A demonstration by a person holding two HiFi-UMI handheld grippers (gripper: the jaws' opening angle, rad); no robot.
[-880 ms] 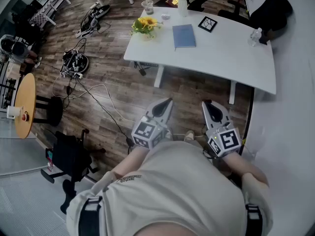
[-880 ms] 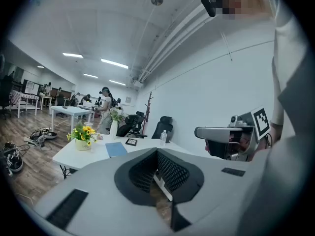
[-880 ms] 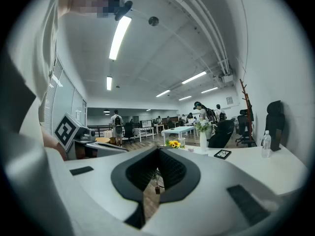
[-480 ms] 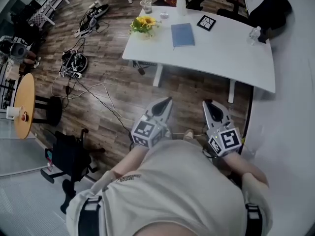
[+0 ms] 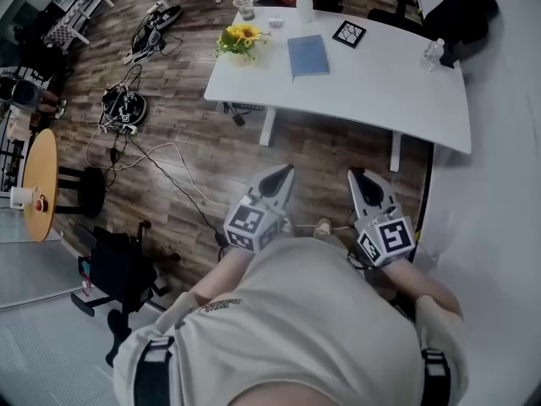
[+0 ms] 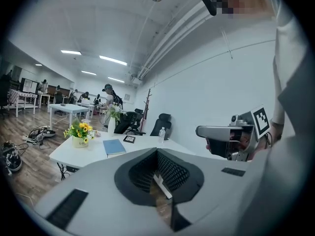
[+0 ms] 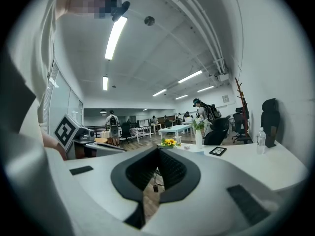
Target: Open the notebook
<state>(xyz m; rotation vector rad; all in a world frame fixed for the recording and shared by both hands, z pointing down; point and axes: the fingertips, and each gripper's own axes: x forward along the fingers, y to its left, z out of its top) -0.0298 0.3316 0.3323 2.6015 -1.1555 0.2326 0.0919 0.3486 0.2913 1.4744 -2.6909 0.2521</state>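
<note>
A blue notebook (image 5: 307,56) lies closed on the white table (image 5: 372,83) far ahead of me; in the left gripper view the notebook (image 6: 114,146) sits near the table's front edge. My left gripper (image 5: 287,171) and right gripper (image 5: 356,176) are held side by side close to my body, over the wooden floor and well short of the table. Both have their jaws together with nothing between them. In the left gripper view its own jaws (image 6: 156,151) meet at the tip, and the right gripper's (image 7: 157,148) do the same.
On the table stand a sunflower pot (image 5: 239,41), a cup (image 5: 245,8), a vase (image 5: 304,0), a black framed square (image 5: 348,34), a bottle (image 5: 433,53) and a dark bag (image 5: 461,11). Cables (image 5: 127,108), a round wooden table (image 5: 38,180) and a black chair (image 5: 122,269) are at left.
The table with the notebook has drifted slightly up and left in the head view. Both grippers keep their place in front of my body, still shut.
</note>
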